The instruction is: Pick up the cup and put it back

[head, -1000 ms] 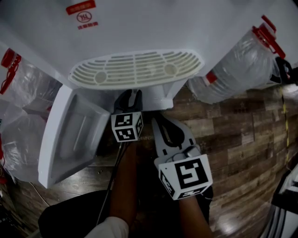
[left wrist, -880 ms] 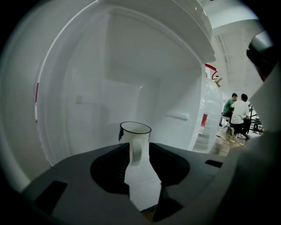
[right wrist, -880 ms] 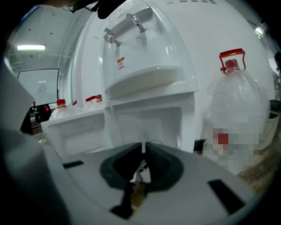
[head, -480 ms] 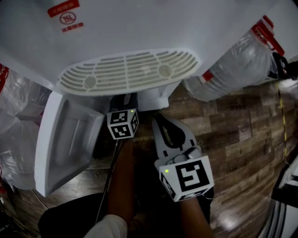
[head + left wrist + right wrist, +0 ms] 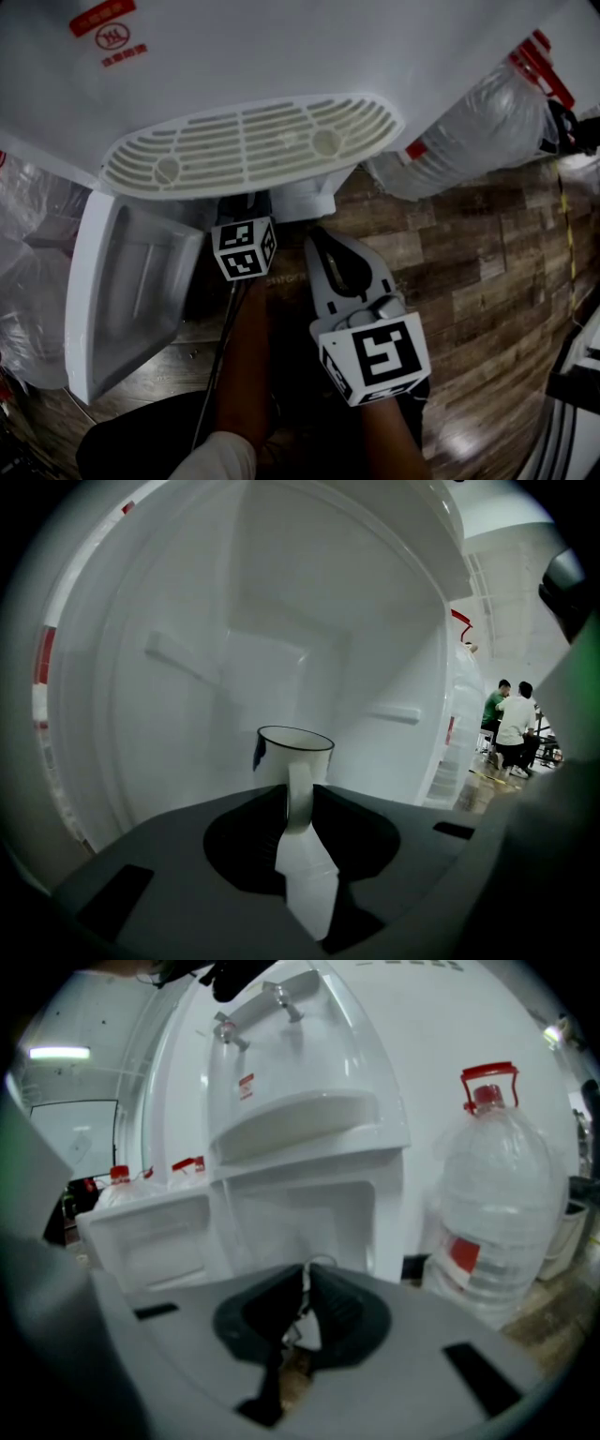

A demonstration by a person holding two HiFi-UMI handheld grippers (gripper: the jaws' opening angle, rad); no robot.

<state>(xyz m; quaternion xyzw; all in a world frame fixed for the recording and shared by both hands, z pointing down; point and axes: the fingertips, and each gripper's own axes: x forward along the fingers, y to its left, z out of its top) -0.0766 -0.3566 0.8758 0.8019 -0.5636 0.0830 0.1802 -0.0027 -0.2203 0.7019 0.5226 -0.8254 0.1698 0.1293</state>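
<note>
A white cup (image 5: 292,754) with a dark rim stands inside the dispenser's white lower cabinet (image 5: 187,667), its handle (image 5: 299,794) turned toward me. My left gripper (image 5: 300,810) reaches in under the drip tray. Its jaws have just been closing and now pinch the handle between their tips. In the head view only its marker cube (image 5: 244,248) and rear show, and the cup is hidden. My right gripper (image 5: 319,239) hovers outside in front of the cabinet, shut with nothing in it (image 5: 306,1279).
The slotted drip tray (image 5: 248,145) overhangs the cabinet opening, and the cabinet door (image 5: 127,291) hangs open at the left. A large water bottle (image 5: 478,122) with a red cap stands right of the dispenser on the wood floor (image 5: 487,281). Two people (image 5: 511,728) sit far off.
My left gripper has slid a little further in under the drip tray. The right gripper has kept its place.
</note>
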